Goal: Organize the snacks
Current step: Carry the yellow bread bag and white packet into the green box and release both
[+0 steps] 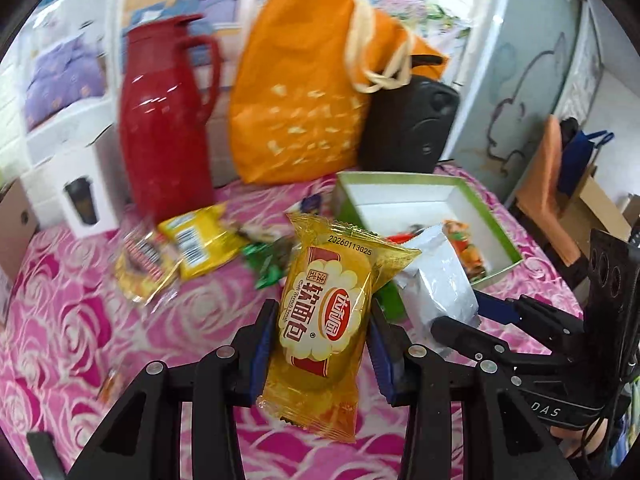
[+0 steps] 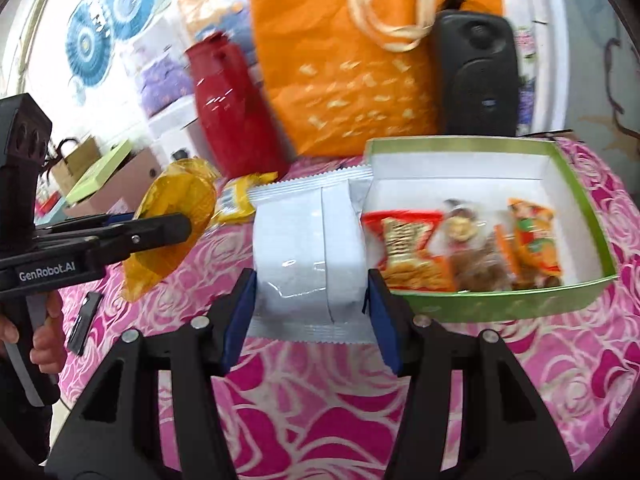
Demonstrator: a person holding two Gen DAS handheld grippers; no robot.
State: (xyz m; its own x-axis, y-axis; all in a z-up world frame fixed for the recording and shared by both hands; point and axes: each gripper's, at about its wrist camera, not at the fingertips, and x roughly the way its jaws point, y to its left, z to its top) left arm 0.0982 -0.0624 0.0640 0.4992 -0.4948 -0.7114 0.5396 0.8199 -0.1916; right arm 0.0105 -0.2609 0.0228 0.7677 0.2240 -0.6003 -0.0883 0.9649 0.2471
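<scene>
Snacks are counted thus: one yellow bread packet [image 1: 324, 320] is gripped in the left claw [image 1: 318, 344], one silver packet [image 2: 308, 256] in the right claw [image 2: 310, 312], three packets [image 2: 460, 244] are seen in the green box [image 2: 480, 304], beside them above the table [image 2: 320, 400].

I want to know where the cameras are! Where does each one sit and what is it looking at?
Left wrist: sits on the left gripper, looks along its fingers at the yellow bread pack; the right gripper shows.
Right wrist: sits on the right gripper, looks at the silver pack; the left gripper and a hand show.
Shared: green box, red jug, orange bag.
</scene>
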